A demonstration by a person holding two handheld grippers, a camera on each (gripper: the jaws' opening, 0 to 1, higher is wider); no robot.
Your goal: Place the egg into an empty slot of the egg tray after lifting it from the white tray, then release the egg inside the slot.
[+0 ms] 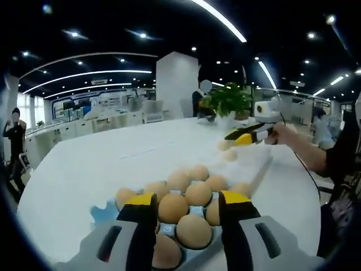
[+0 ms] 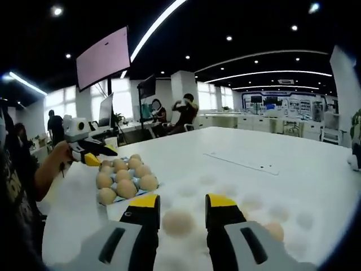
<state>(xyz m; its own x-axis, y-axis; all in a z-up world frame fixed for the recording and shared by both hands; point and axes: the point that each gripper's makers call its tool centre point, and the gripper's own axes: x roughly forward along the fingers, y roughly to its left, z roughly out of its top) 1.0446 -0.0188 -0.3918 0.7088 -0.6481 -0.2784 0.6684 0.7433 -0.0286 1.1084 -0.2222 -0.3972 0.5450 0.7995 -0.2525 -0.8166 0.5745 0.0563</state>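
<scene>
In the right gripper view I have my right gripper (image 2: 181,210) low over the white tray (image 2: 293,197), its yellow-tipped fingers (image 2: 144,204) set apart with a tan egg (image 2: 178,222) sitting between them; I cannot tell whether the pads touch it. A second egg (image 2: 274,230) lies in the tray just off the outer side of the other finger. Beyond and to the side of the fingertips sits the egg tray (image 2: 125,176), crowded with eggs, with my left gripper (image 2: 105,151) above its far edge. In the left gripper view that left gripper's (image 1: 186,200) fingers stand wide, straddling the near rows of the egg tray (image 1: 186,212) without holding anything, and far ahead past the fingertips the right gripper (image 1: 241,137) hovers over the white tray (image 1: 256,164).
</scene>
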